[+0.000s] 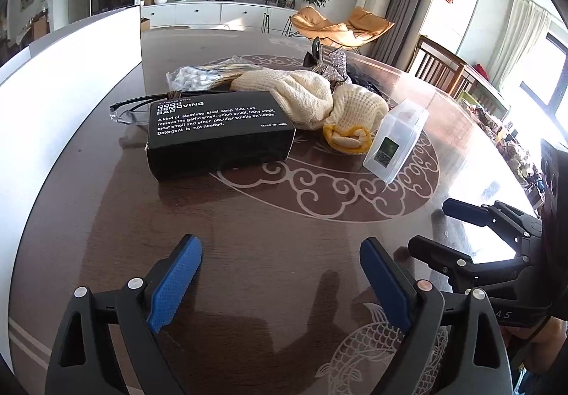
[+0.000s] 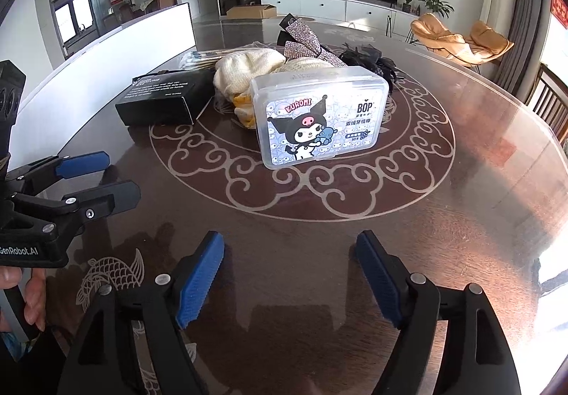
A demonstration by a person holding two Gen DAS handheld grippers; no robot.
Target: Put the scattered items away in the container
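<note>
My left tongs (image 1: 280,283): spread, nothing between the pads, over bare table (image 1: 248,217). My right tongs (image 2: 289,279): likewise spread and empty.

Ahead of the left tongs: black box (image 1: 220,132), clear glasses (image 1: 127,112) behind it, bag of cotton swabs (image 1: 193,77), cream knit gloves (image 1: 309,100).

Ahead of the right tongs: floss-pick box (image 2: 319,118), sparkly bow (image 2: 301,43), black hair tie (image 2: 369,57).

Far left of both: white container (image 1: 71,75).

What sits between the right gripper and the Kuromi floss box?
Nothing: only bare patterned table separates the right gripper from the Kuromi floss box, per the right wrist view.
</note>
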